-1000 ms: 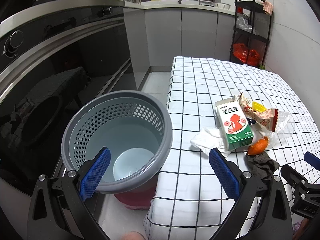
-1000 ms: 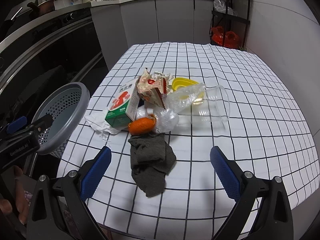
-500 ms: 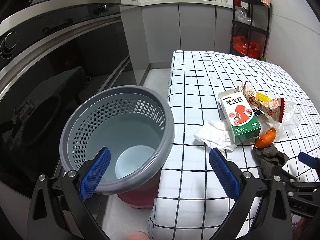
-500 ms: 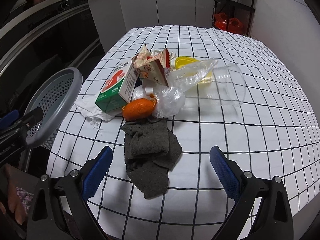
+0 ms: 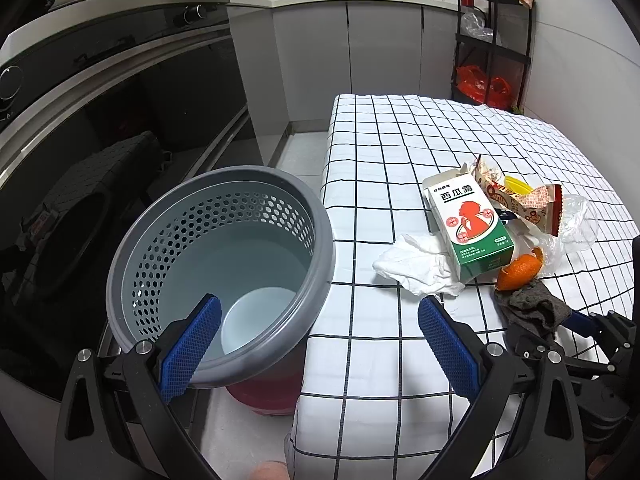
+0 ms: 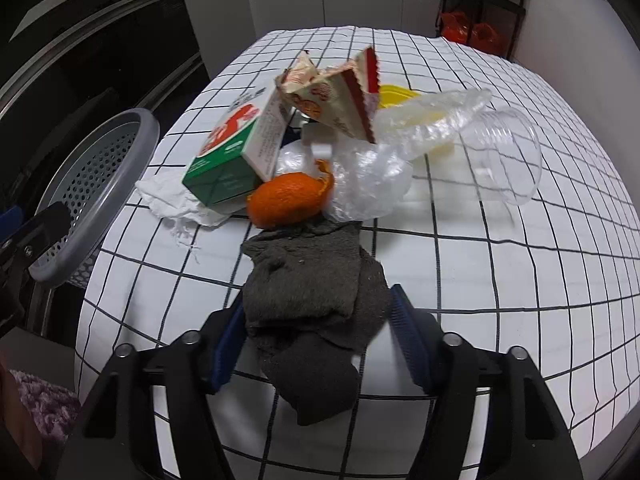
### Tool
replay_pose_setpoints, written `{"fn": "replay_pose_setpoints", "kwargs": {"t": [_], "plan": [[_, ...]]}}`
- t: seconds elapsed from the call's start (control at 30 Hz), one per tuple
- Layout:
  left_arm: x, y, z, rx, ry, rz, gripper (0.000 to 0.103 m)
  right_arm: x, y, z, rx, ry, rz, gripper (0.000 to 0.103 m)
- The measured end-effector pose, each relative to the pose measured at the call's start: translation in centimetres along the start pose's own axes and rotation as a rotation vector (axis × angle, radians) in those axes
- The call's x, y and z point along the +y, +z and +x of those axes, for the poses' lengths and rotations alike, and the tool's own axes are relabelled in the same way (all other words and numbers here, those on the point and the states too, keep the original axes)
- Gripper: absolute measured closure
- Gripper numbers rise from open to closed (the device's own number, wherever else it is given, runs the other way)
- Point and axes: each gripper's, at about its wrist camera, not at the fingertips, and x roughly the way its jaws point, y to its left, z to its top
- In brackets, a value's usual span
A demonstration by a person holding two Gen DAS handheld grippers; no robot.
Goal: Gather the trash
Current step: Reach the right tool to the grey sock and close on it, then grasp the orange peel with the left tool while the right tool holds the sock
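Right wrist: crumpled dark grey sock lies between the closing tool.

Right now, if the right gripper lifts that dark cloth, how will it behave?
The cloth lies crumpled and folded, so it is probably floppy and will droop. It looks thin, so likely light. The orange peel touches its far edge and may shift.
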Motion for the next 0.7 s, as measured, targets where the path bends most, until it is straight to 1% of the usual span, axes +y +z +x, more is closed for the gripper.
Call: {"fn": "replay_pose_setpoints", "kwargs": {"t": [0.07, 0.17, 0.27, 0.37, 0.47, 0.7], "plan": [[0.0, 0.0, 0.1, 0.001, -0.007, -0.003, 0.006, 0.2, 0.0, -0.2, -0.006, 0.01, -0.009, 0.057], [-0.1, 0.0, 0.1, 0.004, -0.019, -0.009, 0.006, -0.2, -0.3, -0.7, 0.0, 0.061, 0.015, 0.061], [-0.4, 0.1, -0.1, -0.004, -0.031, -0.012, 0.006, -0.8, -0.8, -1.7, -0.008, 0.106, 0.036, 0.063], [-0.8, 0.3, -0.4, -0.013, -0.035, -0.006, 0.006, -1.3, -1.0, -3.3, -0.043, 0.132, 0.036, 0.064], [-1.3, 0.4, -0.5, -0.017, -0.041, -0.003, 0.006, -1.9, -1.5, -5.2, -0.101, 0.135, 0.041, 0.065], [-2.1, 0.3, -0.5, -0.021, -0.055, 0.001, 0.006, -4.7, -1.9, -7.1, -0.161, 0.148, 0.122, 0.065]]}}
